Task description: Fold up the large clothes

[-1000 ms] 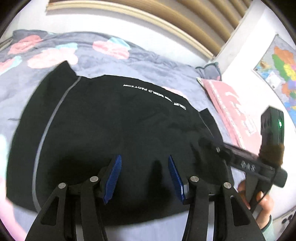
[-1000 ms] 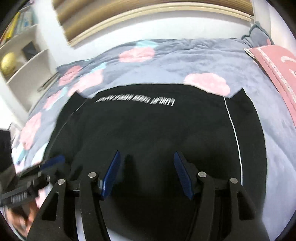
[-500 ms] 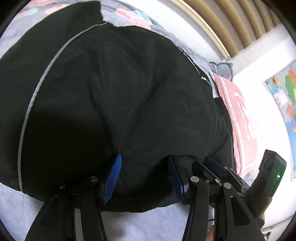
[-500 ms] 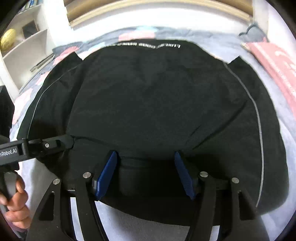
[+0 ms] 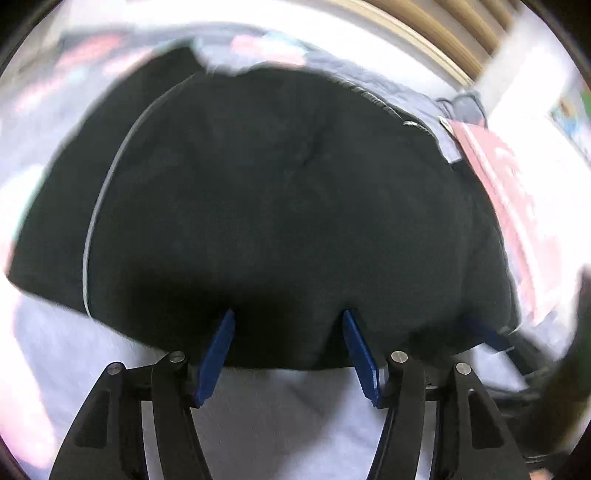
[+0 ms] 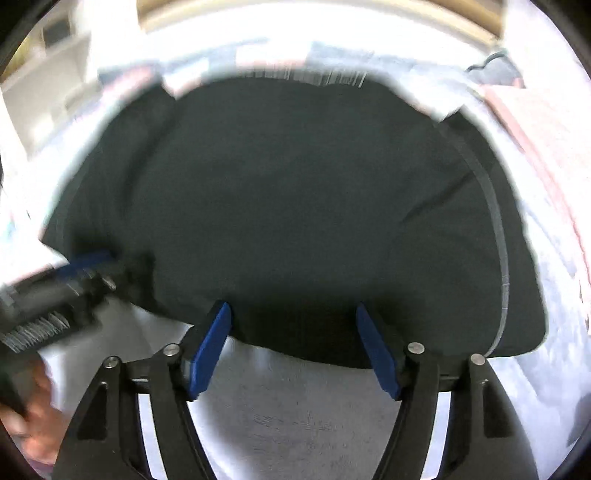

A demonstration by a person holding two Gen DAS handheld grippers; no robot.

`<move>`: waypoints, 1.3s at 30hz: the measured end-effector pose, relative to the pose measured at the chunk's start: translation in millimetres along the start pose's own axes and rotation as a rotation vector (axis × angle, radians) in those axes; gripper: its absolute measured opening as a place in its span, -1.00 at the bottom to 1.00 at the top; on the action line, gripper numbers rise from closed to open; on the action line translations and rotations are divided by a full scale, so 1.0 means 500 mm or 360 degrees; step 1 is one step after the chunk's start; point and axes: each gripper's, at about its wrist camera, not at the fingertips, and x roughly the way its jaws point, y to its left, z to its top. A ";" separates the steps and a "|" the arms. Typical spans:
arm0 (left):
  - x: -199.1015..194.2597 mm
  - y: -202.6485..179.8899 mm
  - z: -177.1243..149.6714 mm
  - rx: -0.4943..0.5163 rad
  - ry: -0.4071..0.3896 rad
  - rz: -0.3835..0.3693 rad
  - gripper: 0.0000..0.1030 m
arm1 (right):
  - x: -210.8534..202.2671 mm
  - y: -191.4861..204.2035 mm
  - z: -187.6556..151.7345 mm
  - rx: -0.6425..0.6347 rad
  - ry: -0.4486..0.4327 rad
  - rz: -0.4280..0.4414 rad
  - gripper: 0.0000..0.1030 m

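A large black garment (image 5: 280, 206) with thin grey side stripes lies spread on the bed; it also fills the right wrist view (image 6: 295, 206). My left gripper (image 5: 288, 319) is open, its blue pads at the garment's near hem, nothing between them. My right gripper (image 6: 293, 314) is open too, its tips at the near hem further right. The left gripper shows blurred at the left of the right wrist view (image 6: 74, 269). Both views are motion-blurred.
The bed has a grey cover with pink blotches (image 5: 74, 354). A pink pillow (image 5: 517, 206) lies at the right by a white wall. A wooden headboard (image 5: 443, 33) runs along the back. White shelves (image 6: 48, 74) stand at the left.
Both grippers have dropped and pulled back to the garment's near hem, so the bed cover now shows under the fingers. Both stay open.
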 end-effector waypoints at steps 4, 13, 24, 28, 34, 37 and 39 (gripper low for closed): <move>-0.094 0.027 0.002 -0.0022 -0.0127 -0.0158 0.21 | -0.071 -0.025 -0.007 0.0011 -0.0089 0.0094 0.43; -0.271 0.154 0.074 -0.0020 -0.0406 -0.0059 0.27 | -0.193 -0.196 0.001 0.0222 -0.0188 0.0102 0.69; -0.191 0.258 0.185 -0.0142 -0.0362 -0.0008 0.38 | -0.145 -0.397 0.052 0.0450 -0.0177 0.0067 0.69; -0.138 0.271 0.214 -0.0132 -0.0309 -0.0010 0.38 | -0.101 -0.429 0.061 0.0503 -0.0161 0.0136 0.69; -0.068 0.288 0.252 -0.0116 -0.0274 -0.0060 0.38 | -0.027 -0.478 0.077 0.0601 -0.0106 0.0213 0.69; -0.032 0.304 0.272 -0.0157 -0.0238 -0.0090 0.38 | 0.013 -0.500 0.080 0.0666 -0.0082 0.0331 0.69; 0.010 0.323 0.287 -0.0226 -0.0129 -0.0208 0.38 | 0.038 -0.513 0.082 0.0710 -0.0063 0.0398 0.69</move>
